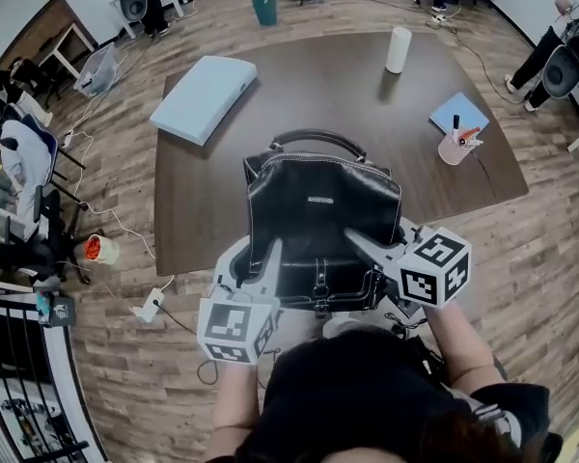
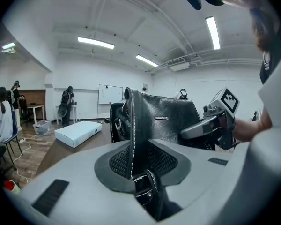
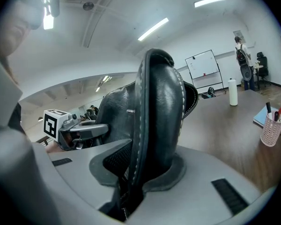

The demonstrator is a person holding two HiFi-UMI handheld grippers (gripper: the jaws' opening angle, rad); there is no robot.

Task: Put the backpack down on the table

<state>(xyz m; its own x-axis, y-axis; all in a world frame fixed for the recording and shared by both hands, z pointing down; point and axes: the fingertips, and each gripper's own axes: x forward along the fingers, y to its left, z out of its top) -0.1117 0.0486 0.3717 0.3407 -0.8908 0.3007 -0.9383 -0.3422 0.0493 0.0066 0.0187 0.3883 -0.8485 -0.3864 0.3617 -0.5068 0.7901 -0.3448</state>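
Observation:
A black leather backpack (image 1: 323, 210) stands upright at the near edge of the dark brown table (image 1: 299, 75), its top handle toward the far side. My left gripper (image 1: 268, 254) grips its left side and my right gripper (image 1: 357, 234) its right side. In the left gripper view a stitched black strap (image 2: 136, 135) is pinched between the pads of the left gripper (image 2: 140, 165). The right gripper (image 3: 140, 168) is shut on a thick padded strap (image 3: 159, 116) in its own view. Whether the bag's bottom touches the table is hidden.
On the table lie a flat white box (image 1: 205, 96) at far left, a white roll (image 1: 398, 49) at the back, and a blue notebook (image 1: 460, 112) with a pink pen cup (image 1: 456, 147) at right. A teal bin (image 1: 264, 9) and people stand beyond the table.

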